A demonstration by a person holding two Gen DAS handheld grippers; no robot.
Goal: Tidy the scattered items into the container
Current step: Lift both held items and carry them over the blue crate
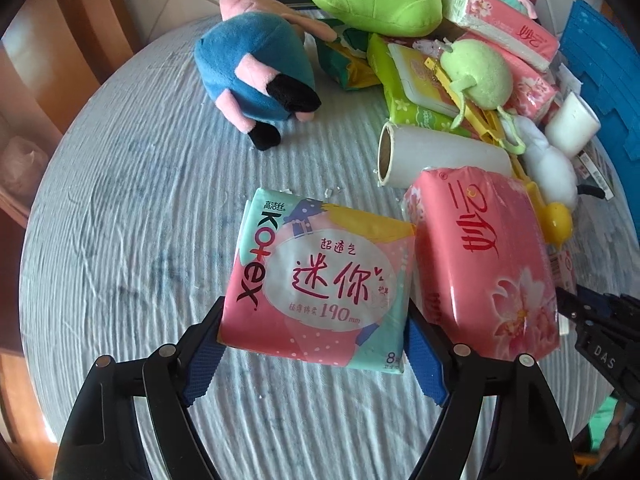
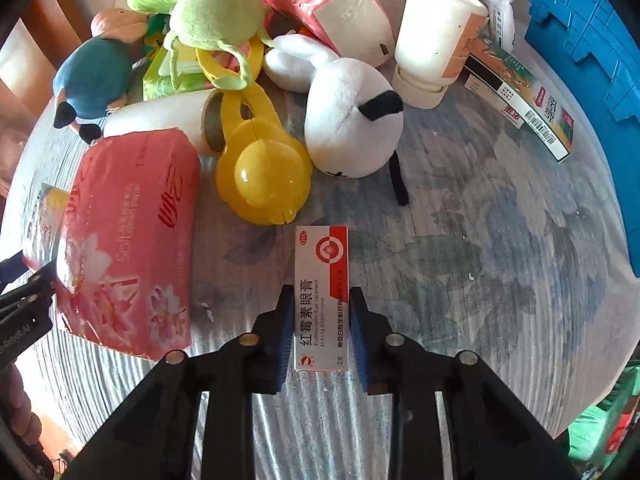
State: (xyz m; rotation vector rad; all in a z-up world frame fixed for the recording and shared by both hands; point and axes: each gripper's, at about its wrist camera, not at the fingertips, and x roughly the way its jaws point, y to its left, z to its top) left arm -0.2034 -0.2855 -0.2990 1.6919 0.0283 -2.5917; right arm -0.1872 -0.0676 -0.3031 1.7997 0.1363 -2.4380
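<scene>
Pink-and-mint, the soft Kotex pack point(image 1: 320, 280) looks light and squashy, clamped by its side edges in the left gripper point(image 1: 314, 344) above the table's six o'clock edge, while the right gripper point(image 2: 321, 330) pinches a stiff, crushable ointment box point(image 2: 322, 300) by its long sides.

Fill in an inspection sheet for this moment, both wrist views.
Surface: round table under a ribbed pale-blue cloth.
Job's things: pink-and-teal Kotex pad packet; white-and-red ointment carton; blue plastic crate.
Clutter: pink tissue pack, yellow plastic toy, white plush rabbit, blue plush, cardboard-core roll.
Grippers: left gripper clamps the packet; right gripper clamps the carton.
Cables: nothing seen.
Surroundings: wooden furniture.
</scene>
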